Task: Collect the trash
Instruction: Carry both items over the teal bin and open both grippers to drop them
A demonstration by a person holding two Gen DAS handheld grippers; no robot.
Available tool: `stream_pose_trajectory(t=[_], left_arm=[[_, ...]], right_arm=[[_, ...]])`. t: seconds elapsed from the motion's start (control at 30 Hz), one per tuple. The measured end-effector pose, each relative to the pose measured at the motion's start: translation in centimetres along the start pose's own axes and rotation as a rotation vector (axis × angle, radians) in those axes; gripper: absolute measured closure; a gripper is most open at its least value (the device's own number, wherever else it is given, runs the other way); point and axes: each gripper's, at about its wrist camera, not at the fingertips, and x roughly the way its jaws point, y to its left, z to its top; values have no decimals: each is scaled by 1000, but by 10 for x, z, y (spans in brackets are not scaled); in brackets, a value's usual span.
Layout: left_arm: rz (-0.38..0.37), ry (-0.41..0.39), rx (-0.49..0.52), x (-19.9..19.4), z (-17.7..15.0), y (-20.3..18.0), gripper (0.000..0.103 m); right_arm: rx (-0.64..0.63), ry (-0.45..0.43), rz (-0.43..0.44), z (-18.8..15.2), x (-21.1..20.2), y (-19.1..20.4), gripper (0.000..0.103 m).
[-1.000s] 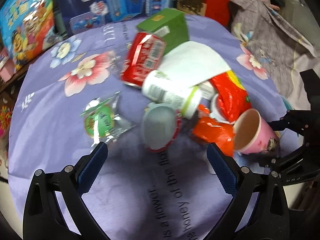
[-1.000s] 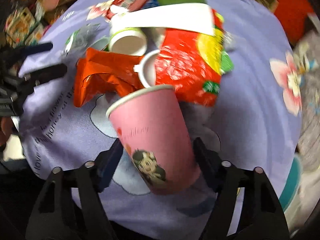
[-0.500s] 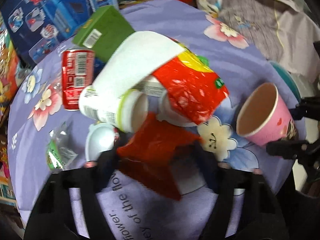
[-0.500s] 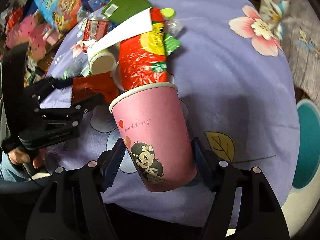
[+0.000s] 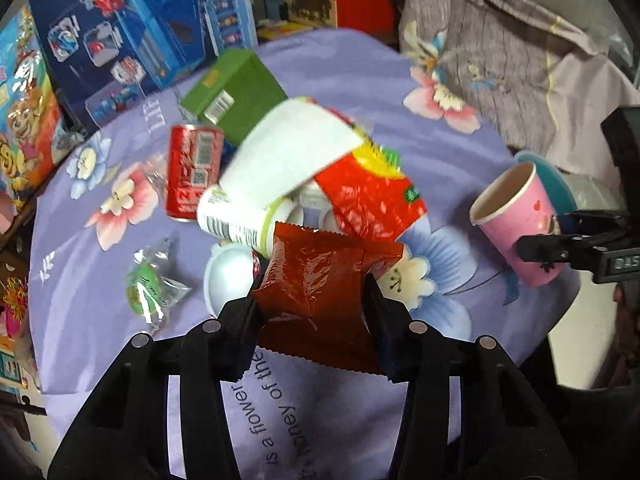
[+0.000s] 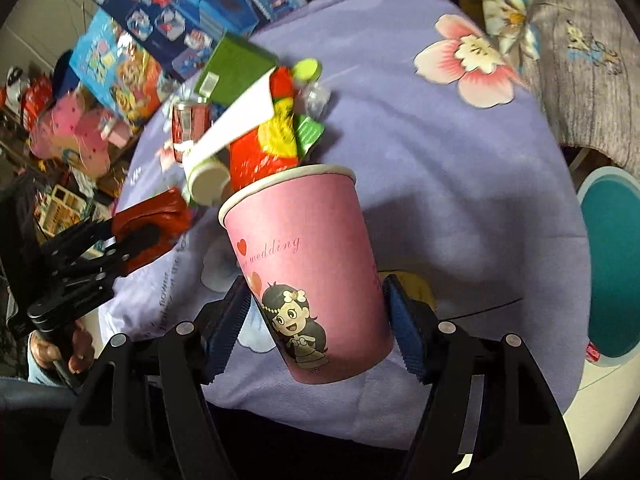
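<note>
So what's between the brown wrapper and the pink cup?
Only bare purple tablecloth with a printed flower, between the brown wrapper and the pink cup; the left wrist view shows it.

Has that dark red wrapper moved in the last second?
Yes. The dark red wrapper was lying beside the white tub in the pile; now the left gripper holds it, lifted toward the camera.

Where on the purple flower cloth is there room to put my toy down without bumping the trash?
The far right of the cloth, between the pink flower and the pink paper cup, is bare. So is the near edge by the printed words. It is crowded in the middle, around the red can, green box and red snack bag.
</note>
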Motion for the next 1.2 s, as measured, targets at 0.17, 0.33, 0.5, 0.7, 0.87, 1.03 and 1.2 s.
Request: stream_pose_trajectory(t=[0.17,0.33,0.5,0.7,0.87,1.03,1.2], left_arm=[[-42,-62,45,-13,29,-30,54],[-122,-104,159,-4,67,-91,54],[-232,-88,257,21,99,-169,54],[-320,-46,384,54,114,-260,54],[-355,30,460,91,116,-319,54],[-350,101,516,126,109,-360,48],[-316,125,541,139,101,-369,32]], right_arm=[[52,-101,-20,9,-29,-23,38],[160,-235,-97,13,-78,-72,38],[289,-340,-208,5,-126,-134,38],[469,-386,-302,-20,-157,-211,38],[567,-353,-310,-37,-149,-252,38],[639,-314,-321,-46,-131,-281,38],[651,-268,-317,-49,-114,-293,38]])
